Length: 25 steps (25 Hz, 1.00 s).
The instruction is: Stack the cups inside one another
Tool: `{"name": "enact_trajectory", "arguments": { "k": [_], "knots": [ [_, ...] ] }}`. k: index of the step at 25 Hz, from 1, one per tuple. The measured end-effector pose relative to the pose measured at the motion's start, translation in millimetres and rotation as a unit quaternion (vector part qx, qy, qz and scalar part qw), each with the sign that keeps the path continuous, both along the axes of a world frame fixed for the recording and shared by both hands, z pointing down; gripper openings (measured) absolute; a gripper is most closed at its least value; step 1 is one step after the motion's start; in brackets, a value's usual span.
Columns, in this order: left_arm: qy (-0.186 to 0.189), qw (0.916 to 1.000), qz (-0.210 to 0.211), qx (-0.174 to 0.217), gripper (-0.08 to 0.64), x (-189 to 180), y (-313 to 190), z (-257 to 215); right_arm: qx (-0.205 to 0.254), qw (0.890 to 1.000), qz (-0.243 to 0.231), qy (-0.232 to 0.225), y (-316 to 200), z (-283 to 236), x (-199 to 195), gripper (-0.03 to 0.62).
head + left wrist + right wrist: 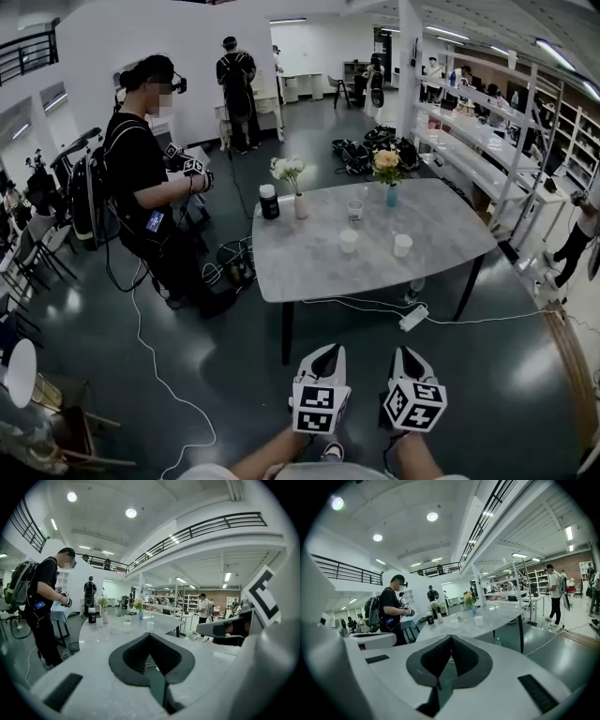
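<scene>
Bright, even light from round ceiling lamps (131,513), soft sheen on the floor (506,375), strong fisheye bending, dark corners

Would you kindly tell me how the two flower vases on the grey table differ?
The slim white vase holds whitish flowers; the small blue vase holds yellow-orange flowers. The white vase stands beside a black canister at the left; the blue vase stands apart, farther right. Both stand upright on the grey table.

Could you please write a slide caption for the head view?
Left gripper and right gripper, jaws shut, face a table bearing cups, vases and a jar.
</scene>
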<state>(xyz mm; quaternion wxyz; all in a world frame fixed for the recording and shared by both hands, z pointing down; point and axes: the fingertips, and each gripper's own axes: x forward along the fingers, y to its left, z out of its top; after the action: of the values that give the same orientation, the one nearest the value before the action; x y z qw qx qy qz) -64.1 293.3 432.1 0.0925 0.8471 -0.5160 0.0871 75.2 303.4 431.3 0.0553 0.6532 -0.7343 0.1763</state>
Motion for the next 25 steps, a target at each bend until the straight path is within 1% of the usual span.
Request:
{"name": "enact_trajectory", "arguments": {
  "k": [7, 16, 25],
  "knots": [
    [-0.013, 0.9999, -0.003, -0.003, -0.005, 23.0, -28.7, 5.4, -0.007, 1.000, -0.004, -0.009, -32.5, 8.4, 24.3, 0.008],
    [-0.022, 0.9997, -0.004, -0.012, -0.005, 42.5, -53.5, 11.2, -0.017, 1.000, 0.000, -0.018, -57.2, 17.1, 50.5, 0.008],
    [-0.037, 0.9992, -0.003, -0.016, -0.005, 46.0, -64.6, 19.2, -0.026, 0.999, 0.004, -0.028, -66.6, 26.2, 59.6, 0.008]
  ]
}}
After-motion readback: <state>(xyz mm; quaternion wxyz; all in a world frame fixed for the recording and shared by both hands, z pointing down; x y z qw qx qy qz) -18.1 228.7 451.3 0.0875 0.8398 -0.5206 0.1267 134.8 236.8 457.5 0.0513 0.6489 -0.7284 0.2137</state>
